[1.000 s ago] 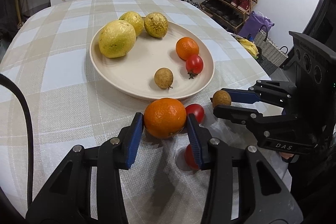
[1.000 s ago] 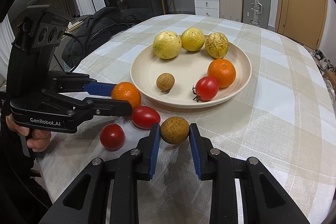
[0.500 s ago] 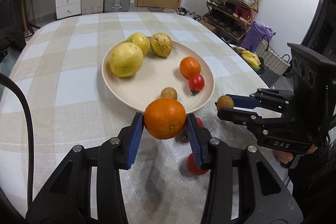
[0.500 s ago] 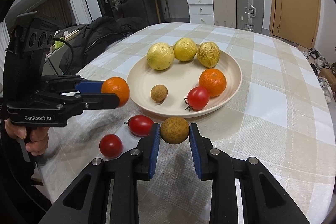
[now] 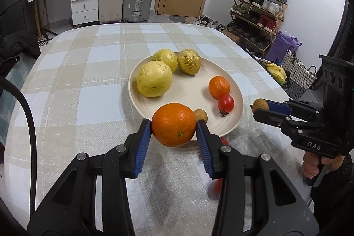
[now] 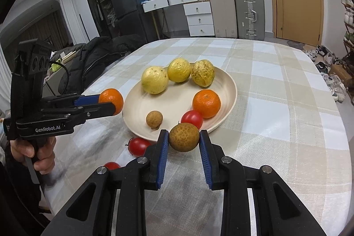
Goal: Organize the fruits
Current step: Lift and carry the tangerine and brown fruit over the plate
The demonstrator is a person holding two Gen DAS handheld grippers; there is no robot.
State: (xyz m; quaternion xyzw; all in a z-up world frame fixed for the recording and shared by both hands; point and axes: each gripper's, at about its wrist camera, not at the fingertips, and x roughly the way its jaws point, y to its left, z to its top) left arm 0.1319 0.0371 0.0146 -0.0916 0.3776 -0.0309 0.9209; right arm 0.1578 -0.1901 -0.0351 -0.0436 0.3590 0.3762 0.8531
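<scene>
My left gripper (image 5: 174, 125) is shut on an orange (image 5: 174, 124) and holds it in the air above the near rim of the cream plate (image 5: 190, 90). My right gripper (image 6: 184, 137) is shut on a small brown fruit (image 6: 184, 137), raised just in front of the plate (image 6: 137, 107). The plate holds three yellow fruits (image 6: 154, 80), an orange (image 6: 206, 103), a red tomato (image 6: 192, 118) and a small brown fruit (image 6: 154, 118). Two tomatoes (image 6: 139, 146) lie on the cloth in front of the plate; one (image 6: 111, 165) is partly hidden.
The table has a beige checked cloth (image 6: 276, 90). Its right edge is close to a shoe rack (image 5: 258, 14) and a woven basket (image 5: 298, 74). A dark jacket (image 6: 99, 54) lies off the left side. Suitcases (image 6: 249, 12) and drawers stand by the far wall.
Both grippers have lifted their fruits off the cloth, rising and drawing back so the plate looks farther. The orange and the brown fruit stay gripped. The tomatoes stay on the cloth.
</scene>
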